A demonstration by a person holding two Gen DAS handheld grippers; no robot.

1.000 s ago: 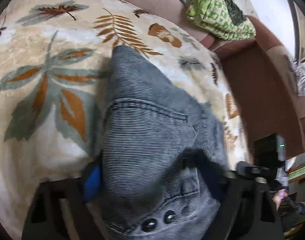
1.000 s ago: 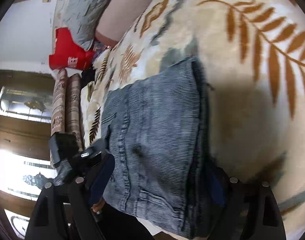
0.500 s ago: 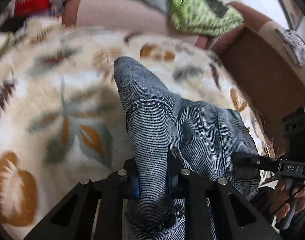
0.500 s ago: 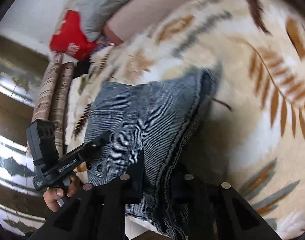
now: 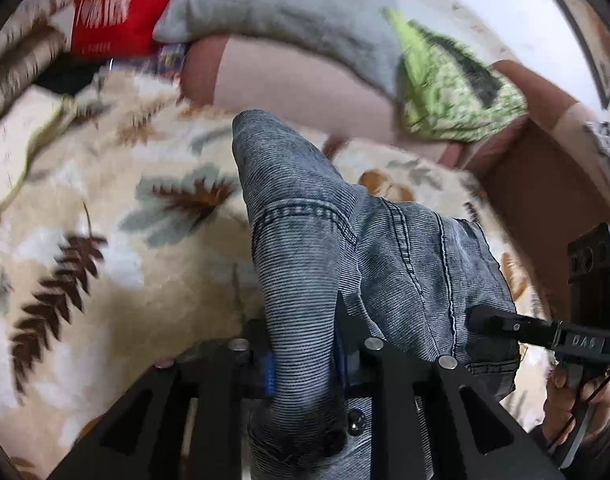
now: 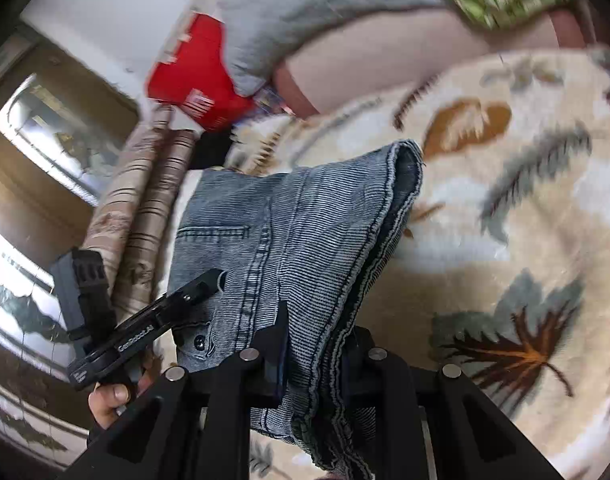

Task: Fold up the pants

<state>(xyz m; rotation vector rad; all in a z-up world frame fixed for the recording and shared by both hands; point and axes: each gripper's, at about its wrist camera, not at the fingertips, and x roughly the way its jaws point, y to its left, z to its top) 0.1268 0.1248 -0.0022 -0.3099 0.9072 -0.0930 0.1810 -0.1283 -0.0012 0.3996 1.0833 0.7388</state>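
Observation:
The grey-blue denim pants (image 5: 305,240) are folded and held up off a leaf-patterned blanket (image 5: 105,220). My left gripper (image 5: 303,344) is shut on the waist end, near the buttons. My right gripper (image 6: 317,344) is shut on the hem edges of the pants (image 6: 305,232). The right gripper also shows at the right of the left wrist view (image 5: 505,324). The left gripper shows at the left of the right wrist view (image 6: 193,296). The cloth hangs between the two grippers above the blanket (image 6: 505,200).
A grey pillow (image 5: 285,12), a red bag (image 5: 113,8) and a green patterned cloth (image 5: 453,84) lie along the sofa back (image 5: 289,84). A brown armrest (image 5: 545,184) is at the right. Striped bolsters (image 6: 145,208) lie by a window.
Both grippers have closed on the pants and lifted them off the blanket. The views have tilted up toward the sofa back.

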